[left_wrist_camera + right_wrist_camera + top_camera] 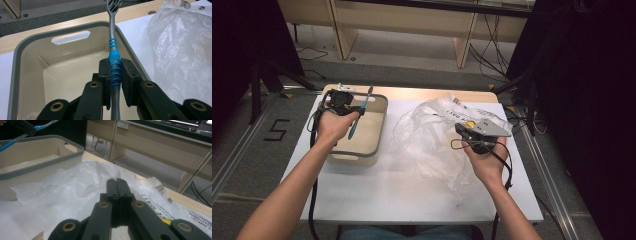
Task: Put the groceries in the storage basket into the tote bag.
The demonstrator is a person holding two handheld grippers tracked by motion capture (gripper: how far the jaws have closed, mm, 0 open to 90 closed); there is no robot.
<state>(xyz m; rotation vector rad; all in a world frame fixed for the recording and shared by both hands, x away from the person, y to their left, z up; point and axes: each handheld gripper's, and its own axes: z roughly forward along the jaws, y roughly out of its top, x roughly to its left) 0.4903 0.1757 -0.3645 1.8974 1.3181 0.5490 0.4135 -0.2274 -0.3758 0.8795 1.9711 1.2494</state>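
The left claw (115, 75) was closed on a toothbrush (114, 57), gripping its blue-ribbed handle between both pads. The brush pointed to 12 o'clock in the left gripper view, bristle head past the far rim. In the high view the left claw (346, 106) was held over a beige bin (379, 131) with a grey rim, which stood on the left half of the white surface (412, 195); the toothbrush (357, 120) ran from 1 o'clock to 7 o'clock above it. A crumpled clear plastic bag (427, 137) lay just beside the bin at its 3 o'clock. The right claw (116, 192) was fully closed with nothing seen between its pads, resting over the bag.
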